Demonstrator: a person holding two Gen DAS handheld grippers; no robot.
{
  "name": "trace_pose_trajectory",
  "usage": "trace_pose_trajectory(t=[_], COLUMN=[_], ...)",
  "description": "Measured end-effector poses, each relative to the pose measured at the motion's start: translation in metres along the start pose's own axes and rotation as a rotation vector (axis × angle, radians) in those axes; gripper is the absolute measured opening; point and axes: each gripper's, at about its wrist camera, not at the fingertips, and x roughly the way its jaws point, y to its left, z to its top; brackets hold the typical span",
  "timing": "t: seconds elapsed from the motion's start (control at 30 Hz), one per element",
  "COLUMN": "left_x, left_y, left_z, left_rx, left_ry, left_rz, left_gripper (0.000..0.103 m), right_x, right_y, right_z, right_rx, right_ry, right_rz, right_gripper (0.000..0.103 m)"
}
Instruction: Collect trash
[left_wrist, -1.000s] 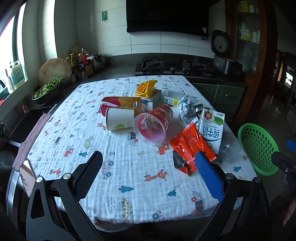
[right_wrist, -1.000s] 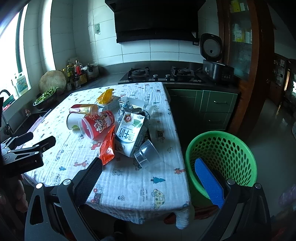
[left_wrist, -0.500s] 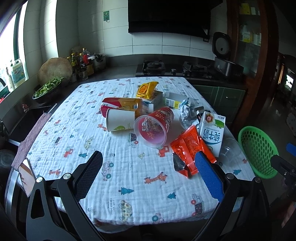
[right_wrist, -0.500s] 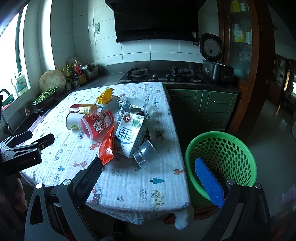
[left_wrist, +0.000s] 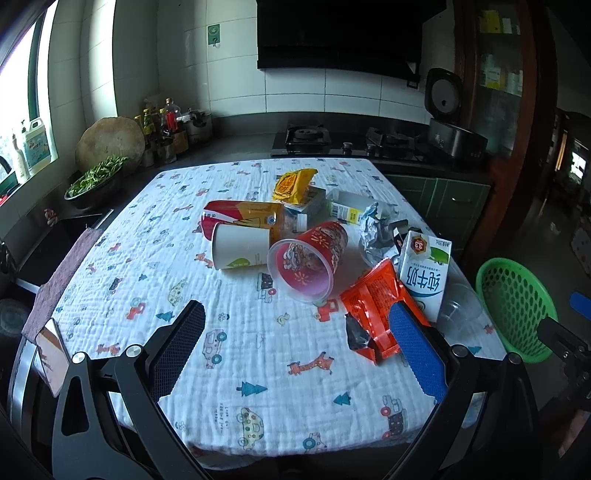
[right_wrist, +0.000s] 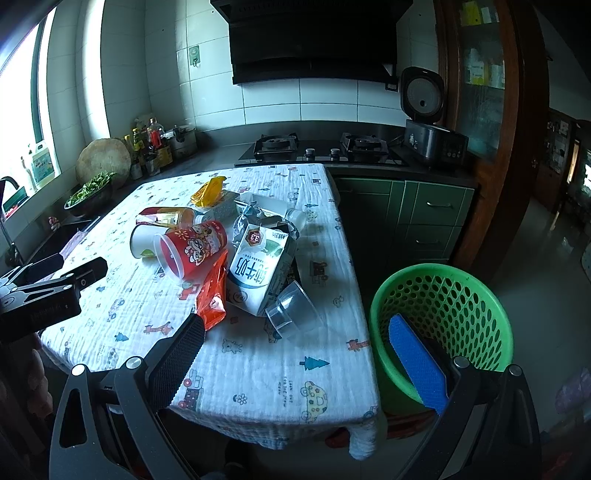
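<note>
Trash lies in a heap on the table's printed cloth (left_wrist: 236, 332): a red noodle cup (left_wrist: 308, 260) on its side, a white paper cup (left_wrist: 240, 246), an orange snack bag (left_wrist: 376, 306), a milk carton (left_wrist: 424, 273), a clear plastic cup (right_wrist: 291, 308), crumpled foil (left_wrist: 376, 230) and a yellow packet (left_wrist: 293, 181). A green basket (right_wrist: 443, 317) stands on the floor by the table's right side. My left gripper (left_wrist: 295, 350) is open and empty above the near table edge. My right gripper (right_wrist: 295, 358) is open and empty, between table corner and basket.
A counter with a gas stove (right_wrist: 321, 149) and a rice cooker (right_wrist: 428, 122) runs behind the table. Bottles (left_wrist: 166, 125) and a bowl of greens (left_wrist: 96, 181) stand at the left by the window. Green cabinets (right_wrist: 417, 218) are behind the basket.
Both grippers have shifted only slightly; the left view has risen a little. Both stay open and nothing on the table has moved.
</note>
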Motion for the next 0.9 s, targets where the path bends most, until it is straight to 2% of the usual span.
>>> trace_pose_trajectory(t=[0.9], left_x=[0.009], left_y=[0.009], left_z=[0.005], left_rx=[-0.014], left_ry=[0.009], left_rz=[0.017], left_gripper=[0.098], right_x=[0.013], right_y=[0.005], right_z=[0.003], right_rx=[0.001], right_ry=[0.012], right_rz=[0.011], right_gripper=[0.097])
